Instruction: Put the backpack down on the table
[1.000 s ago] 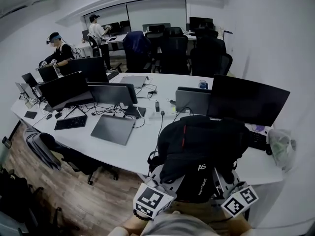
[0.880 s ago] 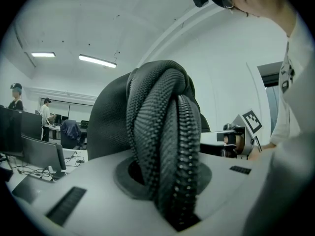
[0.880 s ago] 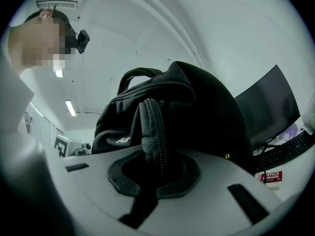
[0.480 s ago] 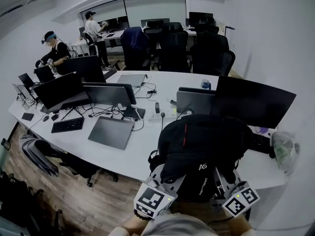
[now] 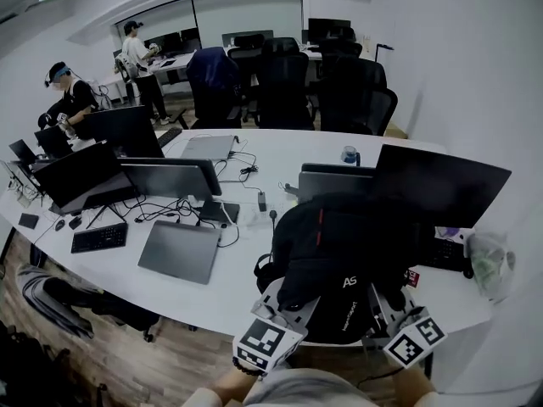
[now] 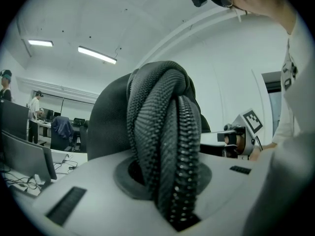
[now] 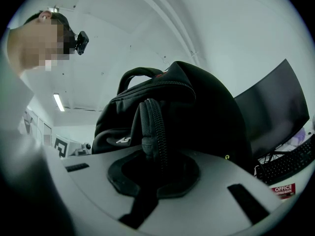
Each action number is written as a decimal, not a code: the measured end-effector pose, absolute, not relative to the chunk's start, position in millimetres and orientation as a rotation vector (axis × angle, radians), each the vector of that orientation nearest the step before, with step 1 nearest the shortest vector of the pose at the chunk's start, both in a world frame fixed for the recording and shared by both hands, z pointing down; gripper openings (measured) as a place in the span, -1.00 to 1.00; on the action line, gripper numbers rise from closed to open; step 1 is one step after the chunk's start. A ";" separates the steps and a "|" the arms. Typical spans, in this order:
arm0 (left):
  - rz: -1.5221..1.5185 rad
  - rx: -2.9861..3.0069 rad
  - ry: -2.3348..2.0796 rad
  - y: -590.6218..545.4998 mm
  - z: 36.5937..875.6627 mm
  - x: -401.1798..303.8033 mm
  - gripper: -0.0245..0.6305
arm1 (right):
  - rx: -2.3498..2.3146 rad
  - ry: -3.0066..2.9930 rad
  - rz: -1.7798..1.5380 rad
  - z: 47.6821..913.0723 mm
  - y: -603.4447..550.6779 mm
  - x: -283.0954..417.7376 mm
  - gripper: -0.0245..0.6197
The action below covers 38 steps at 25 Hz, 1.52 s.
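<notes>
I hold the black backpack [image 5: 348, 244] in both grippers at the near edge of the white table [image 5: 221, 291], just in front of a dark monitor [image 5: 441, 185]. My left gripper [image 6: 165, 191] is pinched on a thick roll of the bag's zippered fabric, which stands up between its jaws. My right gripper [image 7: 152, 171] is clamped on a narrower zippered fold on the bag's other side, with the carry handle [image 7: 140, 75] arching above. I cannot tell whether the bag's underside touches the table. A keyboard [image 7: 288, 163] lies just beside it under the monitor. A closed grey laptop [image 5: 180, 251] lies well apart to the left.
</notes>
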<state>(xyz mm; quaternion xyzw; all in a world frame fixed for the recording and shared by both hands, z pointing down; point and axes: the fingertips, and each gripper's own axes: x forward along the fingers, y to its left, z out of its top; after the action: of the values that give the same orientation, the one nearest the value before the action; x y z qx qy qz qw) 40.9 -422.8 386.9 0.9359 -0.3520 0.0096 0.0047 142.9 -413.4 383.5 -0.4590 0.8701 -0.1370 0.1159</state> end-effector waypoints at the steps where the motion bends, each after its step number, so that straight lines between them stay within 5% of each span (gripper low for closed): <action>1: 0.028 2.937 -1.087 -432.8 387.3 39.2 -0.73 | -1.357 2.544 -0.397 383.6 -422.7 141.1 -0.82; 38: 0.024 2.846 -1.179 -683.2 445.9 57.2 -0.73 | -1.416 2.588 -0.455 440.6 -678.8 161.1 -0.82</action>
<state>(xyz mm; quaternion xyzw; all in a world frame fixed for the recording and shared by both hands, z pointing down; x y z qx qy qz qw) 57.2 -683.2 445.9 0.9233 -0.3827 0.0077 0.0305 161.1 -678.8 440.6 -0.4729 0.8643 -0.1521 0.0783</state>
